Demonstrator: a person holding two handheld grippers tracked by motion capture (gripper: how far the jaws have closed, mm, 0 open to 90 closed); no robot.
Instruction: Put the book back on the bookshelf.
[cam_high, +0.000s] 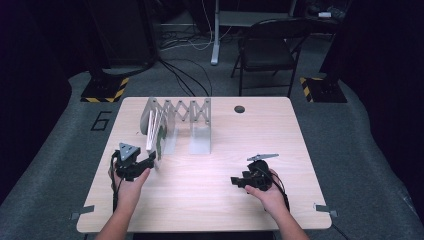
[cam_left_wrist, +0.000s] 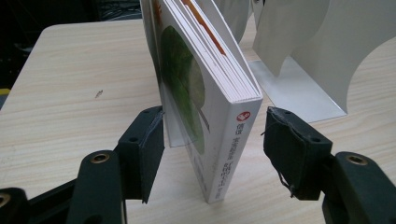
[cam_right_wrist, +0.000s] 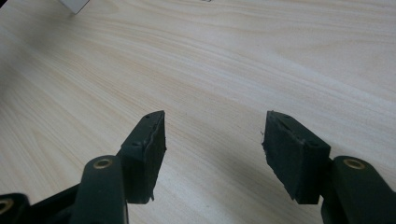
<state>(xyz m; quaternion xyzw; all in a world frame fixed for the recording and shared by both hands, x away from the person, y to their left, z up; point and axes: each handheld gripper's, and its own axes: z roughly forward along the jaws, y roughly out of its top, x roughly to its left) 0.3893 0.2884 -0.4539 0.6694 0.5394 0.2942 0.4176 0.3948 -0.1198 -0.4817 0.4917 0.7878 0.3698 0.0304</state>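
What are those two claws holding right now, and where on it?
Nothing. The left gripper stands open around the upright book, pads off its covers; the right gripper is open over the table.

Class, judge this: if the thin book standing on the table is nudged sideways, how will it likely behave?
The book stands upright on its narrow edge, so it probably tips easily. Its cover looks glossy, perhaps slippery. The left tool straddles it without pressing.

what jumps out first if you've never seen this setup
The white book with a green leaf on its cover, standing upright on the table between the open jaws of the left gripper, neither pad pressing on it. Behind it stands a white accordion book rack. The right gripper hangs open over bare wood at the right.
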